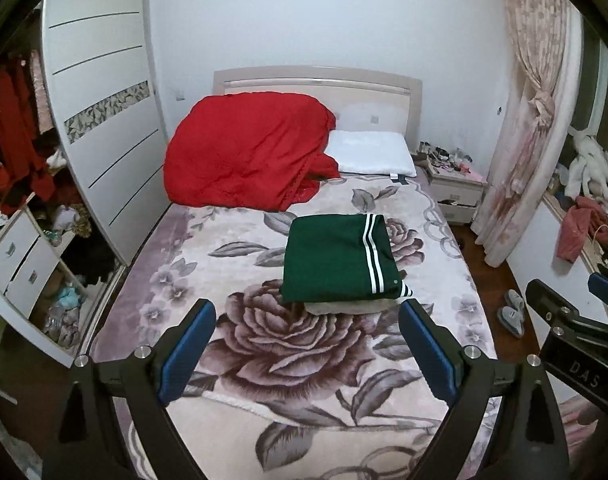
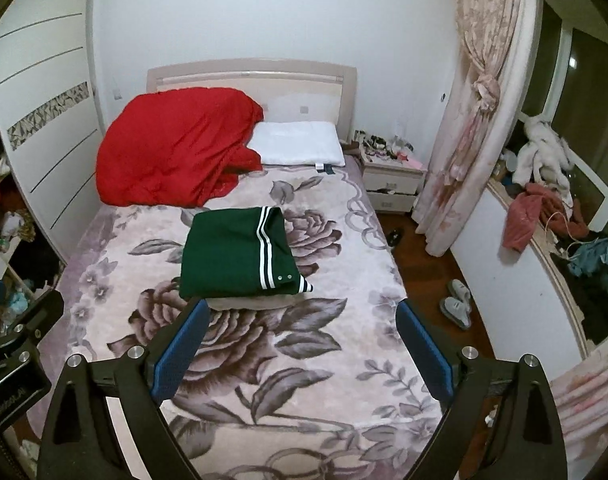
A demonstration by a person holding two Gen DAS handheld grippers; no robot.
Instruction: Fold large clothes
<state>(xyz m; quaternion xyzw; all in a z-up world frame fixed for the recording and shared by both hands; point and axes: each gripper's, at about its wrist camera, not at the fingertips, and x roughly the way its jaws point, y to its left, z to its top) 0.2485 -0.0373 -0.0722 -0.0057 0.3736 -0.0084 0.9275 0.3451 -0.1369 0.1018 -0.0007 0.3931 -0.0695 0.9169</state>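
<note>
A dark green garment with white stripes [image 1: 338,258] [image 2: 235,254] lies folded into a neat rectangle in the middle of the bed [image 1: 263,392] [image 2: 287,380], on top of a folded pale cloth [image 1: 344,307] [image 2: 247,303]. My left gripper [image 1: 306,320] hovers open over the near part of the flowered blanket, short of the stack, with nothing between its blue pads. My right gripper [image 2: 301,320] is likewise open and empty, held back from the stack. The right gripper [image 1: 564,300] shows at the edge of the left wrist view.
A red quilt [image 1: 243,152] [image 2: 175,148] is heaped at the head of the bed beside a white pillow [image 1: 370,152] [image 2: 299,148]. A wardrobe [image 1: 99,112] stands left. A nightstand [image 2: 392,180], curtain [image 2: 468,120], slippers [image 2: 456,304] and clothes on a ledge [image 2: 544,208] are right.
</note>
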